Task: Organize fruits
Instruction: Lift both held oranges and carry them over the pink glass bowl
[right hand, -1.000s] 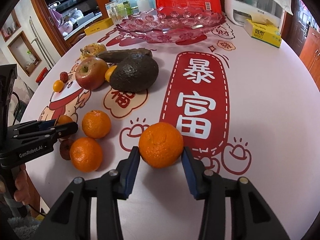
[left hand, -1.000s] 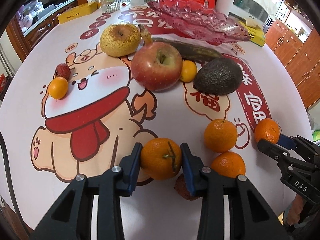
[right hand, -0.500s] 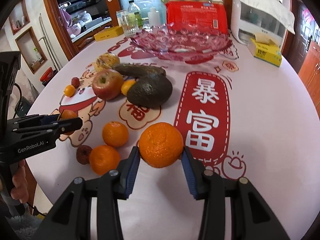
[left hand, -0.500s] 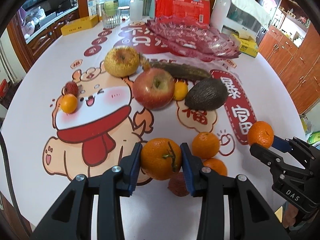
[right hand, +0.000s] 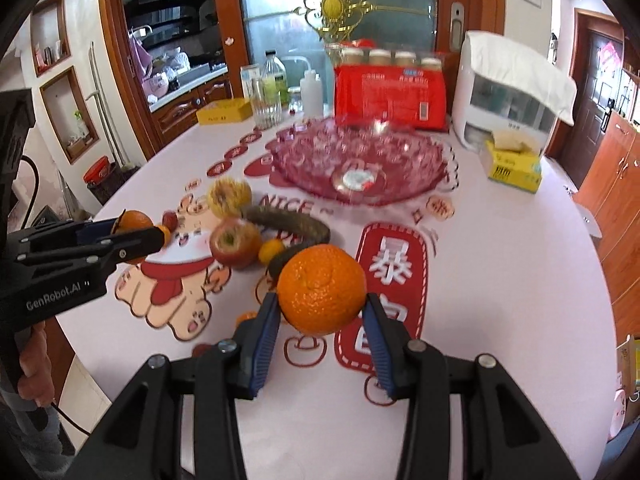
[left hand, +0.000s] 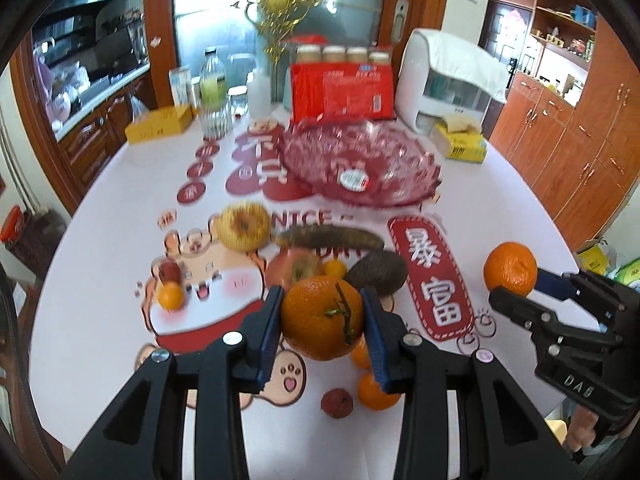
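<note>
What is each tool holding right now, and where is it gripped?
The left tool pinches an orange by its sides. The right tool pinches another orange the same way.

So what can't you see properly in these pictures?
- Left wrist view: a small orange sits mostly hidden behind the left claw and its held orange.
- Right wrist view: the avocado is mostly covered by the right claw's orange.
- The apple is blurred.
</note>
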Available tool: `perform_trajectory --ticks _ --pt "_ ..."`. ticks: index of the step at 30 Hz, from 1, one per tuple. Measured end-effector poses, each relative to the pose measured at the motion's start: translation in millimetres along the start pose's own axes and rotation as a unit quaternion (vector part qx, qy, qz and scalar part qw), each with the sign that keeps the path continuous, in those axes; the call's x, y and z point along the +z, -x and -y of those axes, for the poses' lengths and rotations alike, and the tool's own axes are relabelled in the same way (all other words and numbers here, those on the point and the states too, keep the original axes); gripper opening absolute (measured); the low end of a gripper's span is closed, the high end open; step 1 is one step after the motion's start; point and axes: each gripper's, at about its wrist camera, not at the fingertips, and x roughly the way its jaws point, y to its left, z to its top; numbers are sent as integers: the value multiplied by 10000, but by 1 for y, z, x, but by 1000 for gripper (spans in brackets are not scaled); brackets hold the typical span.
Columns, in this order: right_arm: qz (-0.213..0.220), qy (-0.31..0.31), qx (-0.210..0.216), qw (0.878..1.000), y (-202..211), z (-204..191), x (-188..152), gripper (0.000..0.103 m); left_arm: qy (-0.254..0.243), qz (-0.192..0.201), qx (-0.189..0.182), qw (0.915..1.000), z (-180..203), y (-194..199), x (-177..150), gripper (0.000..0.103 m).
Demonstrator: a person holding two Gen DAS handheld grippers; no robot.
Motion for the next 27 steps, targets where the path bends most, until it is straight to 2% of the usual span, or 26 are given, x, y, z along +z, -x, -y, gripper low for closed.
perform_trajectory --ticks 5,9,13,16,21,27 --pt "283 105 -113 9995 31 4 41 43 -168 209 115 9996 4 22 33 37" --pt "521 143 -202 9983 56 9 85 43 -307 441 285 9981 6 41 73 37" --pt "688 130 -353 9969 68 16 129 43 -517 744 623 9939 9 54 115 37" --pt "700 64 -371 9968 66 23 164 43 -534 843 730 9923 10 54 148 37" --pt "687 -106 -550 9961 42 36 209 43 -467 1033 767 9906 13 32 197 37" --pt "448 -429 -637 9960 -27 62 238 43 -339 1001 545 9929 17 -45 229 37"
